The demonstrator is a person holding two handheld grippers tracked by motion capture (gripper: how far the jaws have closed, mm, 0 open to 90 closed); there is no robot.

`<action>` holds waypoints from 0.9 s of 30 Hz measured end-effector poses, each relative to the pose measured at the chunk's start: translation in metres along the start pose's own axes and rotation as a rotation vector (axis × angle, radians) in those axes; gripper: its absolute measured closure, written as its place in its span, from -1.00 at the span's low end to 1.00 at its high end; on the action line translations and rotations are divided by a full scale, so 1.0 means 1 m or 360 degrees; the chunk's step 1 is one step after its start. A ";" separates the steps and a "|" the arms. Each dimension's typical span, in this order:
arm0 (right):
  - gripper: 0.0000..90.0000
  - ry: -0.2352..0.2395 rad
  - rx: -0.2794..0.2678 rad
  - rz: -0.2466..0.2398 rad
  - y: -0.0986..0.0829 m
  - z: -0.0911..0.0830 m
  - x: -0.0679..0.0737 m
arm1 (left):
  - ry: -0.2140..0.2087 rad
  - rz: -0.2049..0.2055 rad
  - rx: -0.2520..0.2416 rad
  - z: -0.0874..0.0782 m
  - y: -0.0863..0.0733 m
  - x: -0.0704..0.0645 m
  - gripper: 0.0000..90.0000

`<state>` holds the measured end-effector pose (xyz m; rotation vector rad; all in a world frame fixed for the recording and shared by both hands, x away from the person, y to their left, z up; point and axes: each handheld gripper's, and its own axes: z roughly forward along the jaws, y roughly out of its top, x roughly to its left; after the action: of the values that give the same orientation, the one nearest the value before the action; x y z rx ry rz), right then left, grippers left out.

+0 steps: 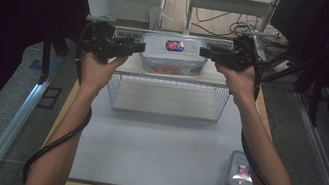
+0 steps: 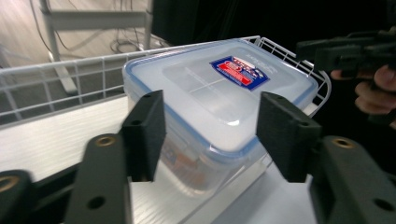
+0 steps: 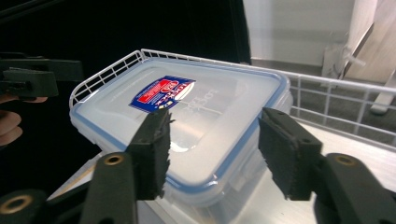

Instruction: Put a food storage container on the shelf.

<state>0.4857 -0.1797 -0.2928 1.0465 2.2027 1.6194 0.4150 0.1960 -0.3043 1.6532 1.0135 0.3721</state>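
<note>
Box sits atop wire rack on table | left tool and right tool, both open, flank its ends | best closed together, evenly below the lid rim, box kept level

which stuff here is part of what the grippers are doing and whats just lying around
In use: lidded box on the wire rack; left gripper and right gripper, both open at its ends.

Lying about: second lidded box near the table's front right corner.
</note>
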 end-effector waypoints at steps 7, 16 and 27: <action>0.70 -0.0071 0.0003 -0.0091 -0.017 -0.017 0.004 | 0.0015 0.0077 -0.0045 -0.014 -0.025 -0.005 0.16; 0.99 -0.0153 0.0089 -0.0162 -0.044 -0.008 0.008 | -0.0043 0.0070 0.0008 0.002 -0.059 -0.006 1.00; 0.99 -0.0204 0.0126 -0.0136 -0.051 0.006 0.004 | -0.0029 0.0086 0.0027 0.019 -0.058 -0.009 1.00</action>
<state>0.4649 -0.1803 -0.3403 1.0309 2.2107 1.3996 0.3978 0.1783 -0.3611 1.6989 0.9618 0.3847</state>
